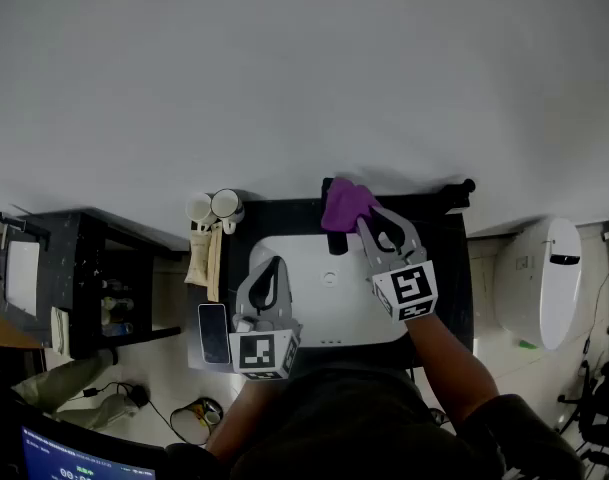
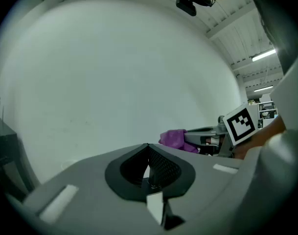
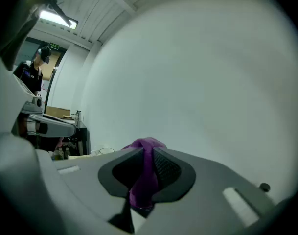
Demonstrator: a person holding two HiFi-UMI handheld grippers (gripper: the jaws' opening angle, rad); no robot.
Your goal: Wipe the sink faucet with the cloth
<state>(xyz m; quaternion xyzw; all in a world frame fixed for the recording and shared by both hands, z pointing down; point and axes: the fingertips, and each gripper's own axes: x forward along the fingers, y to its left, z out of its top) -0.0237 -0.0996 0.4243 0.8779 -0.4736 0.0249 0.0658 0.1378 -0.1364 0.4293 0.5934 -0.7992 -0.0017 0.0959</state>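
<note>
My right arm reaches forward and to the left over the white sink basin (image 1: 314, 303), carrying the right tool (image 1: 370, 224) to the back of the dark worktop (image 1: 450, 258). Its jaws are clamped on a crumpled purple cloth (image 1: 346, 204). A bunch of the fabric bulges out past the tips and a fold runs down between the pads. The cloth sits on top of the short black faucet (image 1: 337, 245), covering its upper part just in front of the pale wall. My left arm is held closer in, with the left tool (image 1: 272, 271) over the basin's near left rim. Its jaws are pressed together with nothing between them. A dark phone (image 1: 213, 333) lies just to its left.
</note>
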